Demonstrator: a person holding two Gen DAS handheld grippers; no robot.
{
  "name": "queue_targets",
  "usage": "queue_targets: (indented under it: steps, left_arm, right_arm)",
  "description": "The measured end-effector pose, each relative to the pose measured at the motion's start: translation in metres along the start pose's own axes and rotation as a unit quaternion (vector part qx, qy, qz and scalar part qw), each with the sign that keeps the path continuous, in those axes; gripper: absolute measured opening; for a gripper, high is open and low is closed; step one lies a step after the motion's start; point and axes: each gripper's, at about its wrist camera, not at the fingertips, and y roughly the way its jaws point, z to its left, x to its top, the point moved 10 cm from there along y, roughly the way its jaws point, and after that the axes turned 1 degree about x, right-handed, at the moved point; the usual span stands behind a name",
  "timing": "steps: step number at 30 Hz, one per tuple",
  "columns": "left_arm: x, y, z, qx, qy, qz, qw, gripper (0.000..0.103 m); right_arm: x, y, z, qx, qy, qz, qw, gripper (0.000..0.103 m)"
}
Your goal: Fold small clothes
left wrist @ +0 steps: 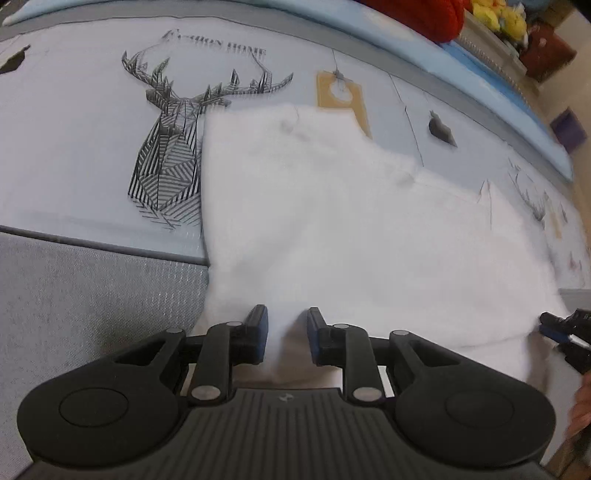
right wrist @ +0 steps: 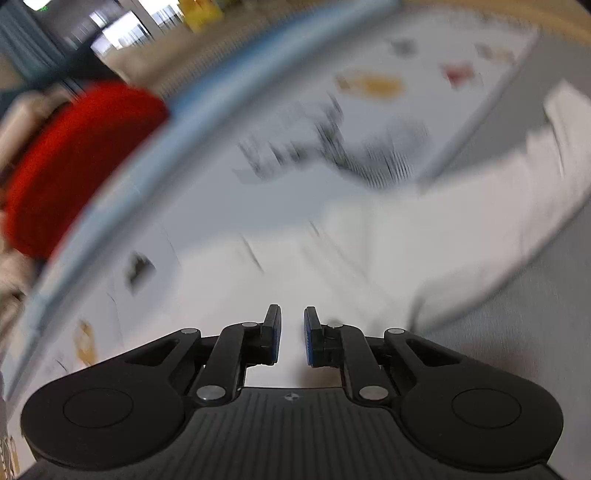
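A white garment (left wrist: 332, 221) lies spread across a pale blue sheet (left wrist: 74, 147) printed with a deer. My left gripper (left wrist: 287, 328) points down at the garment's near edge and is shut on a bunched fold of the white cloth that rises between its blue pads. The right gripper (left wrist: 565, 330) shows at the far right edge of the left wrist view, at the garment's other near corner. The right wrist view is blurred. There my right gripper (right wrist: 292, 328) hovers over the white garment (right wrist: 461, 229) with a narrow gap between its pads and nothing visibly pinched.
A grey textured cover (left wrist: 92, 295) borders the sheet on the near left. A red cushion-like object (left wrist: 424, 14) and yellow soft toys (left wrist: 498, 18) sit beyond the sheet's far blue edge. Part of a person's hand (left wrist: 583, 406) shows at the right.
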Motion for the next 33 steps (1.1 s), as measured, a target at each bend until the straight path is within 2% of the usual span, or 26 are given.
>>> queue_targets:
  steps: [2, 5, 6, 7, 9, 11, 13, 15, 18, 23, 27, 29, 30, 33]
  left_arm:
    - [0.003, -0.01, -0.005, 0.005, 0.007, -0.005, 1.0, 0.025]
    - [0.009, -0.027, -0.02, -0.024, 0.01, -0.03, 0.9992, 0.03]
    - [0.007, -0.025, -0.025, -0.031, 0.016, -0.026, 0.9991, 0.031]
    - [0.0, -0.017, -0.026, -0.024, 0.022, -0.01, 0.9994, 0.031]
    - [-0.013, -0.001, -0.025, 0.001, 0.038, 0.016, 0.9991, 0.031]
    - [-0.012, -0.004, -0.03, 0.012, 0.055, 0.009, 0.9984, 0.031]
    - [-0.004, -0.017, -0.038, 0.01, 0.061, -0.017, 0.9979, 0.032]
    - [0.002, -0.029, -0.049, 0.011, 0.086, -0.041, 0.9954, 0.035]
    - [0.003, -0.034, -0.066, 0.03, 0.119, -0.057, 0.9907, 0.037]
    - [0.0, -0.03, -0.08, 0.031, 0.139, -0.055, 0.9883, 0.037]
    - [-0.004, -0.021, -0.083, 0.022, 0.133, -0.052, 0.9895, 0.037]
    - [-0.014, -0.007, -0.08, 0.014, 0.115, -0.027, 0.9928, 0.037]
    - [-0.022, 0.005, -0.076, 0.023, 0.11, -0.002, 0.9936, 0.037]
    - [-0.023, 0.005, -0.082, 0.039, 0.131, -0.009, 0.9905, 0.038]
  right_arm:
    - [-0.005, 0.006, -0.009, -0.014, 0.015, 0.02, 1.0, 0.013]
    - [0.005, -0.006, 0.001, -0.004, 0.001, -0.005, 1.0, 0.014]
    - [0.009, -0.009, 0.005, 0.004, -0.007, -0.014, 1.0, 0.014]
    - [0.011, -0.011, 0.007, 0.012, -0.008, -0.016, 1.0, 0.016]
    - [0.01, -0.005, 0.001, 0.002, 0.001, -0.004, 1.0, 0.016]
    - [0.009, -0.004, -0.01, -0.018, 0.013, 0.007, 1.0, 0.016]
    - [0.014, -0.008, -0.013, -0.014, 0.019, 0.002, 1.0, 0.016]
    - [0.025, -0.018, -0.012, -0.012, 0.003, -0.023, 1.0, 0.016]
    - [0.039, -0.028, -0.016, -0.01, -0.01, -0.05, 0.999, 0.016]
    - [0.062, -0.04, -0.048, -0.019, -0.002, -0.068, 0.997, 0.016]
    - [0.078, -0.05, -0.079, -0.027, 0.008, -0.084, 0.996, 0.016]
    - [0.086, -0.054, -0.096, -0.03, 0.014, -0.089, 0.995, 0.016]
    - [0.09, -0.056, -0.106, -0.031, 0.02, -0.091, 0.995, 0.016]
    - [0.104, -0.061, -0.139, -0.036, 0.041, -0.098, 0.994, 0.016]
